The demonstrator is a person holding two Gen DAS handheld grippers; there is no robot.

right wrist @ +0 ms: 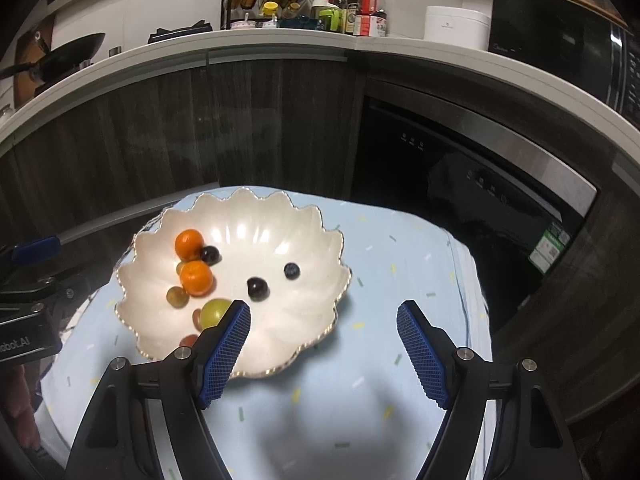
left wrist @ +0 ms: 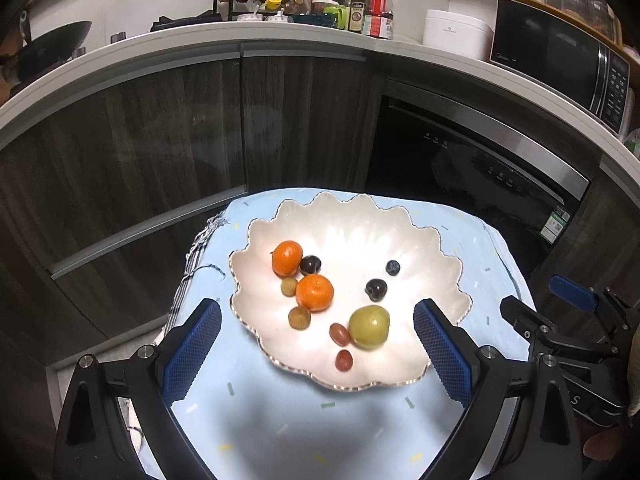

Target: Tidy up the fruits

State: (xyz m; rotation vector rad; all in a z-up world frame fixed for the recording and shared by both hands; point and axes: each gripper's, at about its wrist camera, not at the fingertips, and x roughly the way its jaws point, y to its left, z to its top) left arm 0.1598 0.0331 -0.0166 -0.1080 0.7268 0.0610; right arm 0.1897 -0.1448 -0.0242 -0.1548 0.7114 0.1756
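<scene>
A white scalloped bowl [left wrist: 400, 236] sits on a light blue cloth [left wrist: 280, 412]. In it lie two oranges [left wrist: 315, 292], a green fruit [left wrist: 369, 326], two dark cherries [left wrist: 376, 289], a blueberry [left wrist: 393, 267], two brown longans [left wrist: 299, 318] and two red grape tomatoes [left wrist: 340, 334]. My left gripper [left wrist: 316, 354] is open and empty, above the bowl's near rim. My right gripper [right wrist: 323, 354] is open and empty, over the bowl's near right rim [right wrist: 320, 340]; its left finger [right wrist: 224, 356] hides part of the green fruit [right wrist: 214, 312].
The cloth-covered small table stands before dark cabinets [left wrist: 160, 140] and a built-in dishwasher [left wrist: 480, 168]. The counter above holds bottles [left wrist: 360, 8], a rack, a white cooker [left wrist: 456, 32] and a microwave [left wrist: 560, 64]. The right gripper's body [left wrist: 580, 328] shows at the left view's right edge.
</scene>
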